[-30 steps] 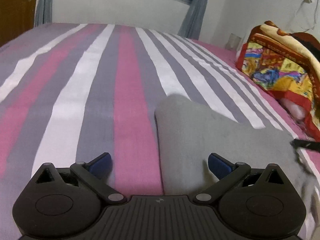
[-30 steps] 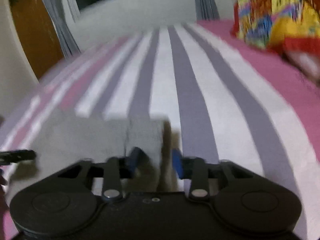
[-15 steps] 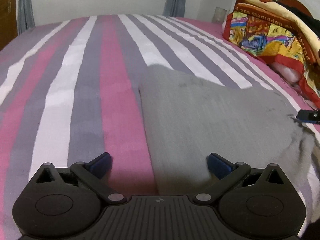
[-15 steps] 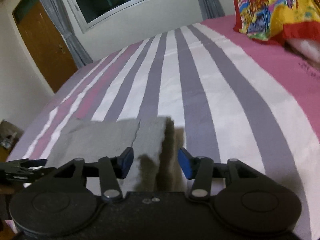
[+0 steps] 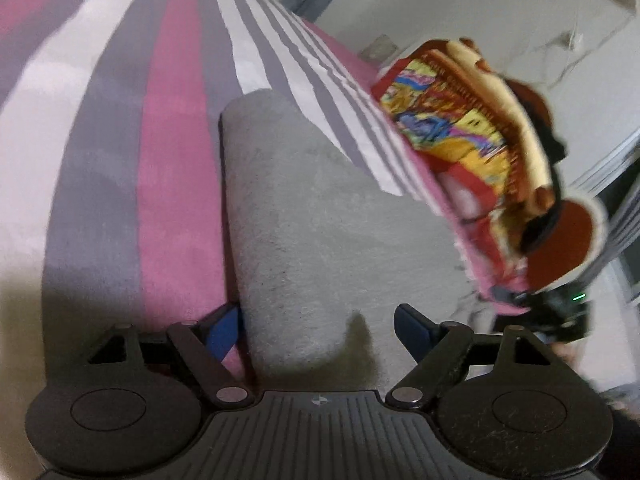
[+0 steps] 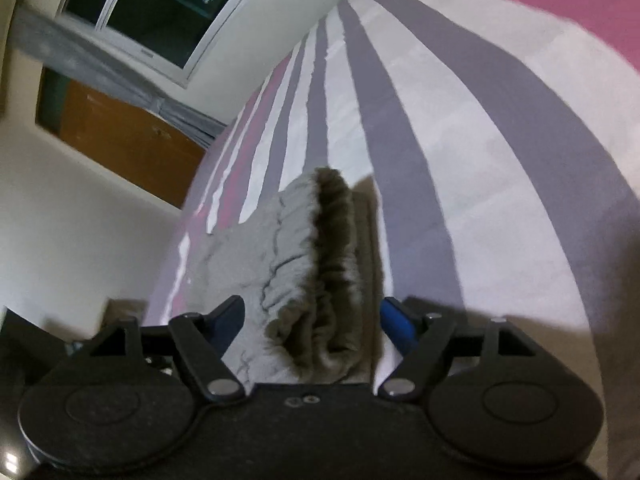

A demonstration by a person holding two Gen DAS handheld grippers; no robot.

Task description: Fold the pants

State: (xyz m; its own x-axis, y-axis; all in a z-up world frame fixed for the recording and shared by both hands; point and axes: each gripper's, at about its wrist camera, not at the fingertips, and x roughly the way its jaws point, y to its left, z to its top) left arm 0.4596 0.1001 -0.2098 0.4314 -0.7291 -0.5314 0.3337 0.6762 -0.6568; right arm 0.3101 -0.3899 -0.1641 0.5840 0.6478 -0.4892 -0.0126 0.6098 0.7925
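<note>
**Both grippers at the gray pants**

Left gripper (image 5: 318, 326) spread wide, one folded edge of the pants (image 5: 304, 216) between its fingers. Right gripper (image 6: 312, 320) likewise spread, straddling the bunched end. Pants lie on striped bedsheet (image 5: 120, 128), near colorful blanket (image 5: 460, 120).

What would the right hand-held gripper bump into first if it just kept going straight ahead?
The grey pants. Their bunched edge already lies between the open fingers of the right hand-held gripper, so it would push further into that fabric, with the striped bed sheet behind it. Depth is hard to judge here.
</note>
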